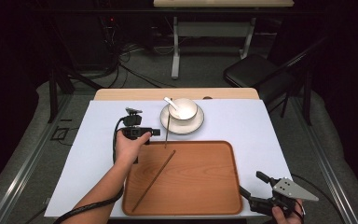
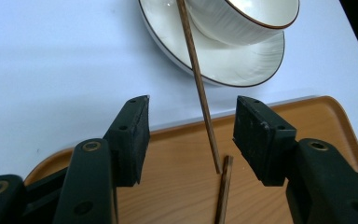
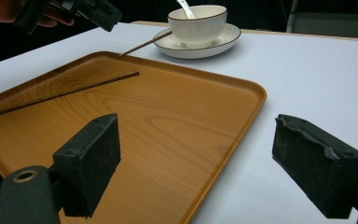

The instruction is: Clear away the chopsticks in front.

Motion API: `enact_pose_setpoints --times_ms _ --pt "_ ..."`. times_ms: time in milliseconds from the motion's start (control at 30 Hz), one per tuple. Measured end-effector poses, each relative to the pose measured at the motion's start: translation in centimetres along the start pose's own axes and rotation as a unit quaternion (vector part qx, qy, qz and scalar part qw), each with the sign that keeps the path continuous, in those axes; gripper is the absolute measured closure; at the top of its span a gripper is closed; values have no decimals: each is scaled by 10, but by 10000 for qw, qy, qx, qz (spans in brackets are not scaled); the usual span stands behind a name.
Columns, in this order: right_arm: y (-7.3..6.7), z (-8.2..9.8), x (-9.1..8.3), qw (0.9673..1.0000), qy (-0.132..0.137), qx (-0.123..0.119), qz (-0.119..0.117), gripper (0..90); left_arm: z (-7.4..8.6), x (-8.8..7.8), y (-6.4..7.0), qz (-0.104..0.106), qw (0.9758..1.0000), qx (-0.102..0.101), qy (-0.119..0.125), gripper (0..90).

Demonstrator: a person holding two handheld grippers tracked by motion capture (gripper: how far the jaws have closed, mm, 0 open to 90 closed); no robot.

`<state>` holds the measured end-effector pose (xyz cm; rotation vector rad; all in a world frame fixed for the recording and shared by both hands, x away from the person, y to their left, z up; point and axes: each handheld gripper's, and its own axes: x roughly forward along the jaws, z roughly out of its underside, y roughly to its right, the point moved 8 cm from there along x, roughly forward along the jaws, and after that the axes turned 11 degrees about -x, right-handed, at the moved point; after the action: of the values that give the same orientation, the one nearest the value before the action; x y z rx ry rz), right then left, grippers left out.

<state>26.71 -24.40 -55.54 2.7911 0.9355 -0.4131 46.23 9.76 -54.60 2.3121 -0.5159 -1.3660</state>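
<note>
A wooden tray point(image 1: 205, 186) lies near the front of the white-covered table. One chopstick point(image 1: 154, 179) rests slantwise inside it. A second chopstick point(image 1: 167, 130) leans with its far end on the white saucer point(image 1: 196, 123) and its tip over the tray's far rim. A white bowl point(image 1: 184, 108) with a spoon point(image 1: 171, 102) stands on the saucer. My left gripper point(image 1: 145, 131) is open at the tray's far left corner. In the left gripper view the leaning chopstick point(image 2: 200, 88) passes between the jaws untouched. My right gripper point(image 1: 255, 184) is open by the tray's near right corner.
A dark chair point(image 1: 254, 70) and another table's legs point(image 1: 175, 46) stand beyond the far edge. A cable point(image 1: 93, 205) trails from my left gripper along the forearm. White table surface point(image 1: 251, 126) lies to the right of the saucer.
</note>
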Motion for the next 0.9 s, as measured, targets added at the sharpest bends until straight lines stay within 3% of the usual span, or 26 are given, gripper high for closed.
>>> enact_pose_setpoints --times_ms 33,167,333,500,900 --pt "0 0 0 10000 4 -3 1 144 -2 3 1 -121 9999 83 8 472" --pt "0 0 0 10000 15 9 3 144 -6 11 2 -281 9995 127 -18 506" --pt "0 0 0 10000 12 13 -3 144 -10 18 1 -338 9994 62 -60 533" --pt "0 0 0 10000 9 5 -3 144 -9 28 3 -347 9990 -62 -291 605" --pt "0 0 -1 10000 17 -4 -11 144 -4 49 13 -320 9978 -124 -566 663"
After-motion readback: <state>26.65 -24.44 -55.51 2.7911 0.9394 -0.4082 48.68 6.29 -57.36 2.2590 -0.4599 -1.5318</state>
